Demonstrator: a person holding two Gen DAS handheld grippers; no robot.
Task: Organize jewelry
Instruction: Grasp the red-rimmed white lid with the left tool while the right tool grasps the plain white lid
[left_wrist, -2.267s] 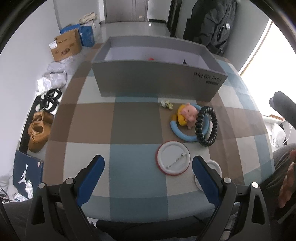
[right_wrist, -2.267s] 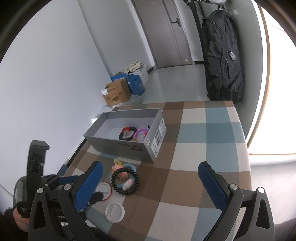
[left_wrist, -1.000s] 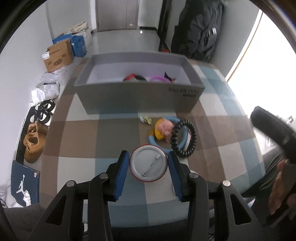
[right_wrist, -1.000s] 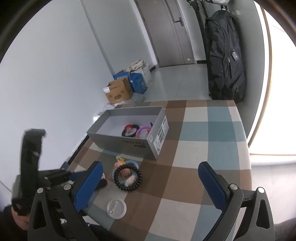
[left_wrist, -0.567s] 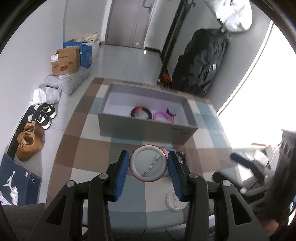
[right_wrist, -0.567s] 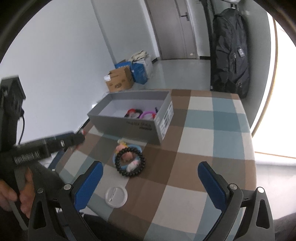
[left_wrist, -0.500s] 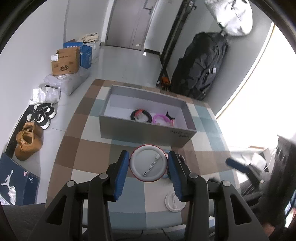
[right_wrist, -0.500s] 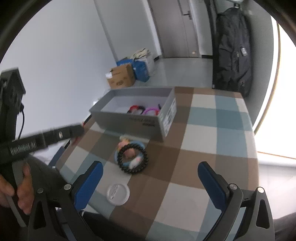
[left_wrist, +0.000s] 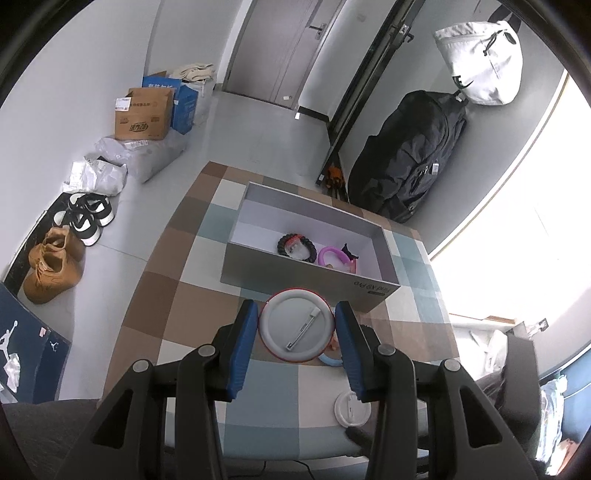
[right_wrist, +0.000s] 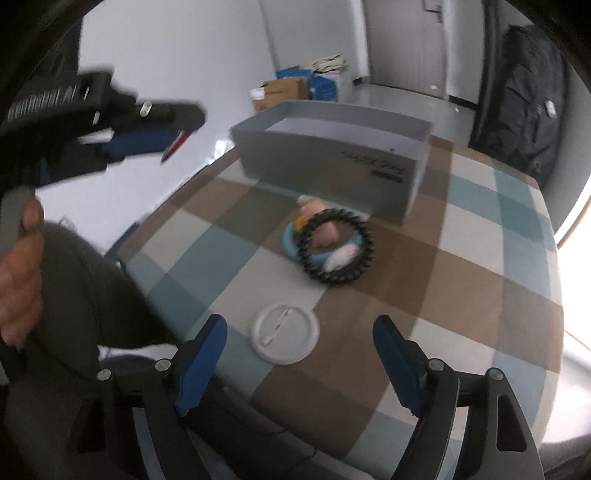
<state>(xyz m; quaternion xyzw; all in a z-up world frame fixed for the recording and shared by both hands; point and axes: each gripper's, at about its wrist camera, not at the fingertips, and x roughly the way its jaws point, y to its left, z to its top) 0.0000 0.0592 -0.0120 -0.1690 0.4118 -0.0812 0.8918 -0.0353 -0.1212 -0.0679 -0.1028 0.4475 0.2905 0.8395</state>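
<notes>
Grippers, two: left gripper (left_wrist: 297, 334) clamps one red-rimmed pin badge (left_wrist: 296, 329) by its rim, raised for carrying to the grey box (left_wrist: 306, 273); right gripper (right_wrist: 299, 354), jaws just narrowing, empty, hovers over one white pin badge (right_wrist: 285, 338). Beyond, two bracelets on the checked table (right_wrist: 461, 295); two more far inside the box.
</notes>
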